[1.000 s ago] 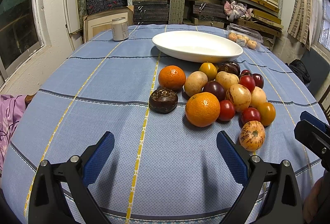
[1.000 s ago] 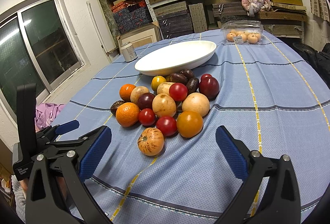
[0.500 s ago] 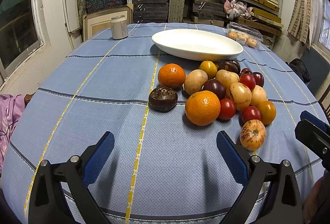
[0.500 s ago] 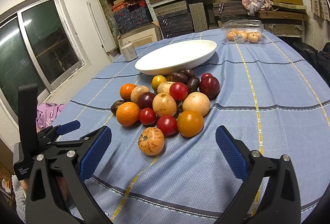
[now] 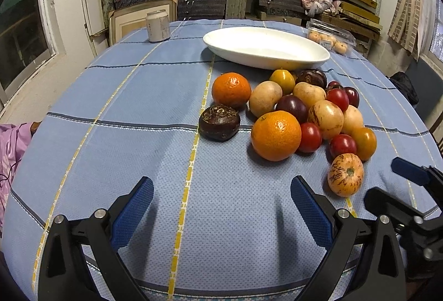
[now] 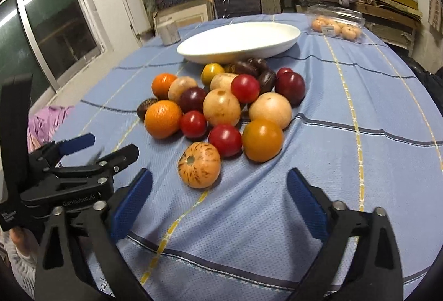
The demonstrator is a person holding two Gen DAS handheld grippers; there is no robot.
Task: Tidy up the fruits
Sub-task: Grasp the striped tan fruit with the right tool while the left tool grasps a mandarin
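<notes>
A pile of several fruits lies on the blue cloth: two oranges (image 5: 275, 134), red tomatoes (image 6: 224, 139), pale round fruits, dark purple ones and a dark wrinkled fruit (image 5: 219, 122). Behind the pile stands an empty white oval dish (image 5: 265, 47). A striped orange fruit (image 6: 199, 164) sits nearest, at the pile's front. My right gripper (image 6: 218, 179) is just short of it, its jaws closing with nothing pressed between the pads. My left gripper (image 5: 221, 187) hangs open over bare cloth, in front of the oranges and to the left of the striped fruit (image 5: 345, 174).
A grey can (image 5: 157, 25) stands at the table's far left. A clear plastic box of small orange fruits (image 6: 336, 22) is at the far right. Shelves of stacked boxes fill the back wall. A purple cloth (image 6: 45, 122) lies beyond the table's left edge.
The right gripper has moved forward and down toward the striped fruit, and its fingers stand a little closer together. The left gripper has stayed where it was.
</notes>
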